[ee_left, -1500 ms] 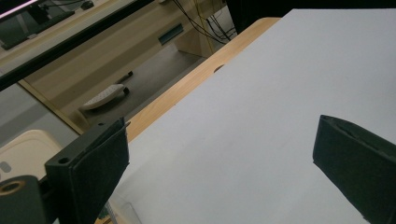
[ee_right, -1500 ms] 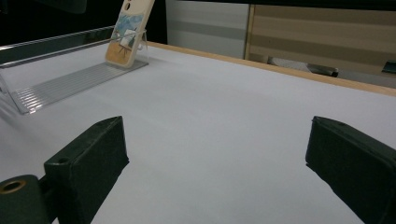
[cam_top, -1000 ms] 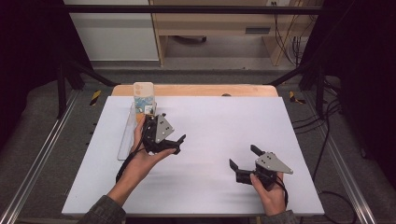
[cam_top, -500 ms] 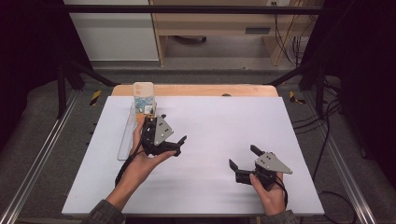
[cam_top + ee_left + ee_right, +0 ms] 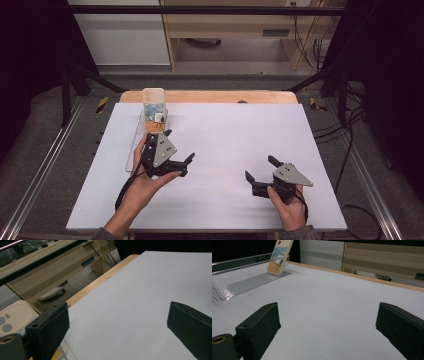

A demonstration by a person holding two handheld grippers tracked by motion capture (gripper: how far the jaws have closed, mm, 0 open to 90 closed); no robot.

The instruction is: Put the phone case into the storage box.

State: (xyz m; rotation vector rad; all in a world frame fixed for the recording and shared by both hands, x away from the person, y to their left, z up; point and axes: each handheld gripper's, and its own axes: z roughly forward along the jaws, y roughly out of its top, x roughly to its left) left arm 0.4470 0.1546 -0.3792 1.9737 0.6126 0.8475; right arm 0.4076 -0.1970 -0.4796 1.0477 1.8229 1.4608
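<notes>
A cream phone case (image 5: 153, 104) with a picture on its back stands upright at the far end of a clear ribbed rack (image 5: 135, 142) on the table's left side. My left gripper (image 5: 179, 146) hovers open just in front of the case, nothing between its jaws. In the left gripper view the case (image 5: 10, 318) is at the left edge, beside the open left gripper (image 5: 120, 330). My right gripper (image 5: 259, 167) is open over bare table near the front right. In the right gripper view the case (image 5: 279, 255) and rack (image 5: 249, 282) lie far left of the open right gripper (image 5: 327, 327).
A white sheet (image 5: 235, 135) covers the table, with a wooden edge (image 5: 220, 96) at the back. Metal rails (image 5: 40, 170) run along both sides. Cables (image 5: 350, 130) lie on the floor at the right. A wooden desk (image 5: 240, 25) stands behind.
My left gripper has drawn back a little from the phone case toward the near edge. The right gripper has stayed where it was.
</notes>
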